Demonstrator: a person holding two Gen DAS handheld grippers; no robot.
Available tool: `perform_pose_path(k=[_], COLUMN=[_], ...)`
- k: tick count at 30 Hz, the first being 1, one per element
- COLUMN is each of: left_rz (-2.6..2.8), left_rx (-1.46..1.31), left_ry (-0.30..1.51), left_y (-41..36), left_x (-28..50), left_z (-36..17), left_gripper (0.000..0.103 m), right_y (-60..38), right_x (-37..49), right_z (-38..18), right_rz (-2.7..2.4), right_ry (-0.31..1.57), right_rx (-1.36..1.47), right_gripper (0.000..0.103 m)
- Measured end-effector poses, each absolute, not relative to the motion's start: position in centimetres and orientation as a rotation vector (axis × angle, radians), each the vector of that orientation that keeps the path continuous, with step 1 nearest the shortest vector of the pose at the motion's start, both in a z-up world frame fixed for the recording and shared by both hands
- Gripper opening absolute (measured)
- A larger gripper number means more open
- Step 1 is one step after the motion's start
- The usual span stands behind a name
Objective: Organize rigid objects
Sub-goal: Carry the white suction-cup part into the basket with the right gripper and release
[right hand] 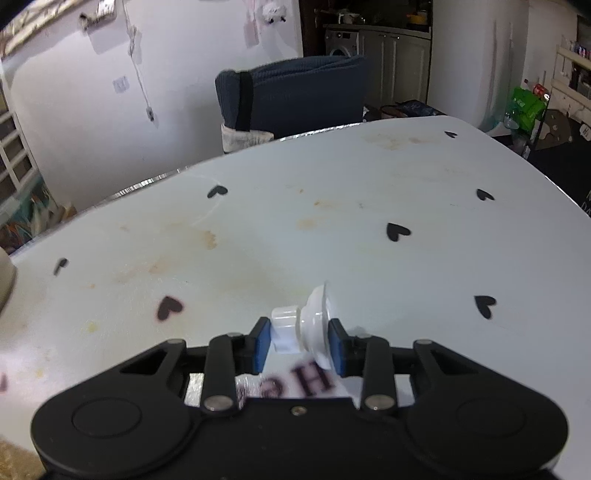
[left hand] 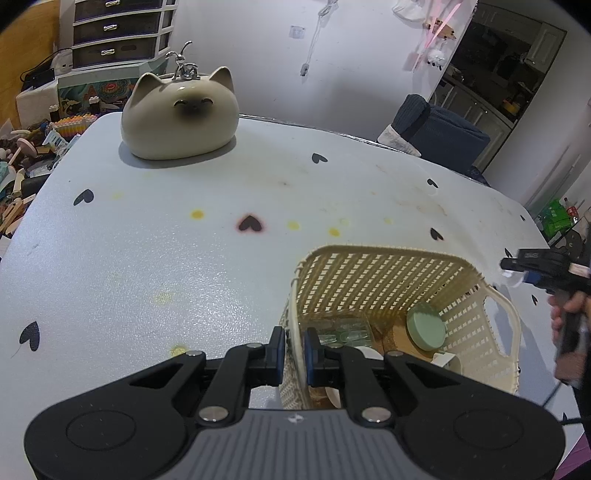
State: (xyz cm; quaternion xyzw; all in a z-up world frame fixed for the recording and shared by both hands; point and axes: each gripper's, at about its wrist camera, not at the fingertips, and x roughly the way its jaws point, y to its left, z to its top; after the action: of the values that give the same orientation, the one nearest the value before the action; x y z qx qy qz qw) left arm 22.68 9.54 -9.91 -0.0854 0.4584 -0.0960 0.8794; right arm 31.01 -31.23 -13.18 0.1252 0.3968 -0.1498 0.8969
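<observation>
On the far left of the left wrist view, past the edge of the table point(left hand: 147, 258), lies a heap of clutter point(left hand: 26, 162) below a set of drawers point(left hand: 118, 33). The table has a pale cover with black hearts and yellowish stains. Near its far left corner sits a cream cat figure point(left hand: 180, 116), well apart from everything else.

Lower and toward the middle, the left gripper point(left hand: 294, 354) pinches the near wall of a cream lattice basket point(left hand: 369, 280); one blue pad is outside the wall and the other inside, pressed close together on it. The basket stands on the table near its front edge. Inside it are a clear glass piece point(left hand: 341, 330), a round pale green lid point(left hand: 425, 326) leaning against the right wall, and some white things half hidden behind the gripper. A handle slot opens in the basket's right side.

At the right edge of this view, the right gripper point(left hand: 511, 269) is held by a hand point(left hand: 567, 314), beside the basket and above the table, with something small and white at its tip.

The right wrist view shows that thing closely: a small white plastic piece point(right hand: 303, 328) with a square cap on the left and a clear round flared disc on the right. It sits between the blue pads of the right gripper point(right hand: 300, 345), which press on both ends and hold it above the table. Behind the table stands a dark blue chair point(right hand: 295, 96).
</observation>
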Motion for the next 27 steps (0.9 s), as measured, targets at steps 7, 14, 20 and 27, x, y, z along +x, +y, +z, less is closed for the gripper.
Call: perform_pose_path(k=[7, 14, 20, 27], left_rz=[-0.205, -0.204, -0.203, -0.200], left_rx=[-0.180, -0.183, -0.183, -0.188], left_ry=[0.952, 0.943, 0.942, 0.939], left_y=[9.6, 9.6, 9.6, 9.6], left_x=[22.8, 22.8, 22.8, 22.5], left_z=[-10.0, -9.8, -9.8, -9.8], left_gripper=[0.012, 0.012, 0.012, 0.012], right_y=[-29.8, -26.0, -21.4, -16.7], right_x=[26.5, 23.4, 23.0, 23.3], right_z=[-7.8, -4.1, -3.6, -5.3], right_rz=[-0.127, 0.050, 0.224, 0.359], right_ry=[0.691, 0.640, 0.697, 0.827], right_rx=[0.321, 0.372, 0.349, 0.296], right_gripper=[0.034, 0.034, 0.034, 0.034])
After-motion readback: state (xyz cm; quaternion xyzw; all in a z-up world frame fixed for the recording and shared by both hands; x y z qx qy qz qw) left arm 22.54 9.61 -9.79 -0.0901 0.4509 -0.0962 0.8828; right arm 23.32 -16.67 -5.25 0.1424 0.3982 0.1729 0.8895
